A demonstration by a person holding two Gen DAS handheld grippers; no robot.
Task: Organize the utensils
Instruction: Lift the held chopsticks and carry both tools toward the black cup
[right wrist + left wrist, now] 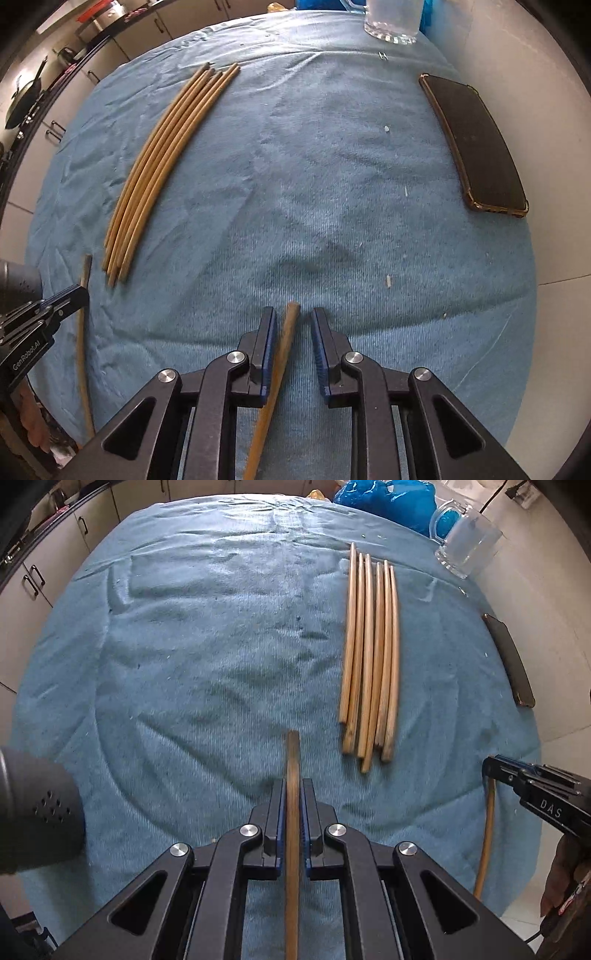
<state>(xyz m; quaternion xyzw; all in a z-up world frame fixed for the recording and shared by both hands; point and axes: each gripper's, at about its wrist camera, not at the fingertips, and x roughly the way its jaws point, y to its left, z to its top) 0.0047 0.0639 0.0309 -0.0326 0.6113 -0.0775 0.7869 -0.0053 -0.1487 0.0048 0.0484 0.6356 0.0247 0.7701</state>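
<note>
A single brown wooden chopstick (292, 812) runs lengthwise between the fingers of the left gripper (293, 794), whose blue-lined pads are closed tight against both its sides, the tip poking out ahead of the fingertips. A second brown wooden chopstick (282, 354) lies between the fingers of the right gripper (293, 321); the fingers stand partly open, the stick leaning against the left pad with a clear gap to the right one, so it is not clamped. A bundle of six light wooden chopsticks (369, 657) lies side by side, touching one another, on the blue terry cloth (207, 646) that covers the bench, ahead and to the right of the left gripper and ahead and to the left of the right one. Between the bundle and the grippers the cloth is bare, and a wide wrinkled stretch lies open to the left of the bundle. A black phone in a brown-edged case (476, 147) rests near the cloth's right edge, well apart from the bundle. A clear glass mug with a handle (465, 535) stands at the far right corner, just beside a crumpled blue plastic bag (388, 502). The right gripper's body reads "DAS" in the left view; the left gripper's body reads "GenRobot.AI" in the right view.
</note>
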